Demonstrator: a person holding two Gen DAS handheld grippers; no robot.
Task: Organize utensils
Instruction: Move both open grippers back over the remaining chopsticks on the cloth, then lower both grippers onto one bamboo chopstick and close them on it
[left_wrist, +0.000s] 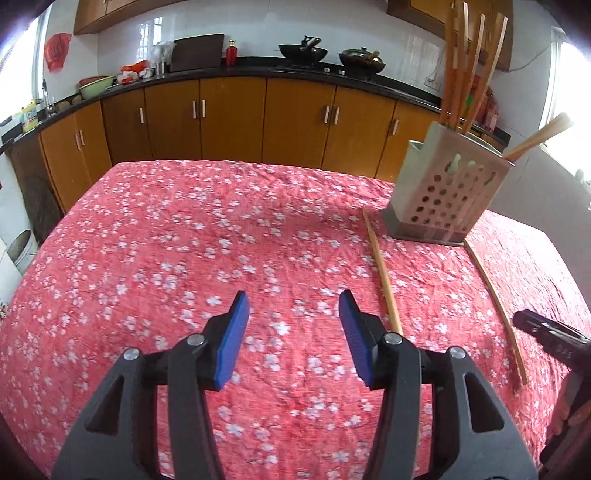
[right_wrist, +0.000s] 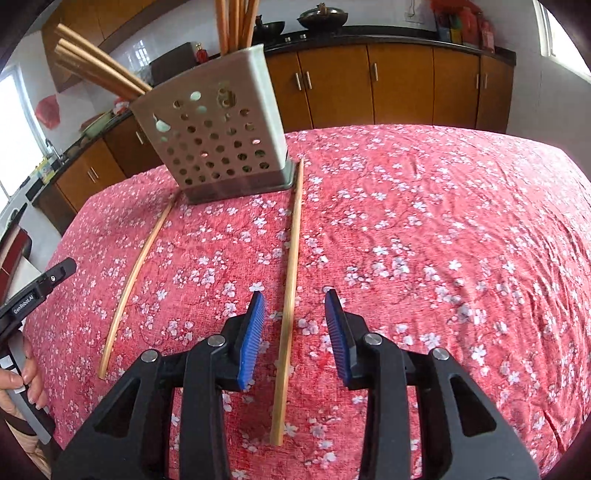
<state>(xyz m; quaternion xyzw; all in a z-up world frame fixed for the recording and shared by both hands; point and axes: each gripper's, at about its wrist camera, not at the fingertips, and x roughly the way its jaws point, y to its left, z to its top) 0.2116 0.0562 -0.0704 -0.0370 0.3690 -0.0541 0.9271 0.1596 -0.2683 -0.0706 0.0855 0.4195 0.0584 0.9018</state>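
Note:
Two bamboo chopsticks lie on the red flowered tablecloth (right_wrist: 443, 221) in front of a perforated metal utensil holder (right_wrist: 218, 140) with several chopsticks standing in it. My right gripper (right_wrist: 294, 295) is open low over the table, and one chopstick (right_wrist: 291, 258) lies lengthwise between its blue pads (right_wrist: 255, 332) without touching them. The other chopstick (right_wrist: 136, 269) lies further left. My left gripper (left_wrist: 293, 299) is open over bare cloth, with that chopstick (left_wrist: 382, 273) just right of its right finger. The holder (left_wrist: 443, 188) stands at the far right of the left wrist view.
The right tool's black body (left_wrist: 546, 328) shows at the left view's right edge; the left tool's body (right_wrist: 37, 288) and a hand (right_wrist: 29, 384) show at the right view's left edge. Wooden cabinets (left_wrist: 229, 114) and a dark counter with woks (left_wrist: 303, 53) lie beyond the table's far edge.

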